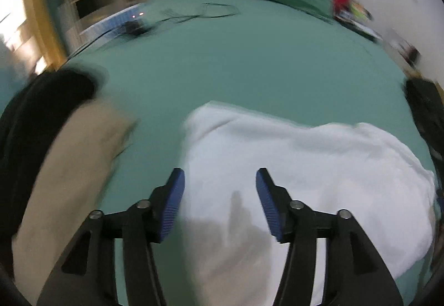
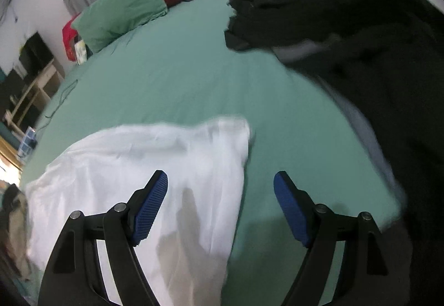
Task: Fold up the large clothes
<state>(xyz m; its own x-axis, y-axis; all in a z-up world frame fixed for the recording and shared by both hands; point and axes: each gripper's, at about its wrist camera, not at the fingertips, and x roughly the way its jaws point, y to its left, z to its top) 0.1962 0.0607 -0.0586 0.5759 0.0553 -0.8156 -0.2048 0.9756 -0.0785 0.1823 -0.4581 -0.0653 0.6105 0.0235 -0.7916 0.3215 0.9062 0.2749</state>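
Listing, one moment on a green bed [image 1: 263,62]:

Item: white garment [image 1: 305,167], soft thin cloth, rumpled, roughly oblong, lying low centre of both frames. Its long axis ran left to right across the left view.

Left gripper [image 1: 219,203]: jaws wide apart, holding nothing, poised directly over the garment's near left part; judged the nearer of the two.

Right gripper [image 2: 220,209]: jaws wide apart, empty; the garment [image 2: 144,161] lay under its left finger only, its right edge falling between the fingers, bare sheet under the right one.

Fingers [image 1: 174,206]: blue ribbed pads on black linkages.

Other cloth: tan piece [image 1: 69,181] and black piece [image 1: 41,111], left edge; black heap [image 2: 360,28], upper right.

Pillow [image 2: 125,9]: green, plump, top of frame
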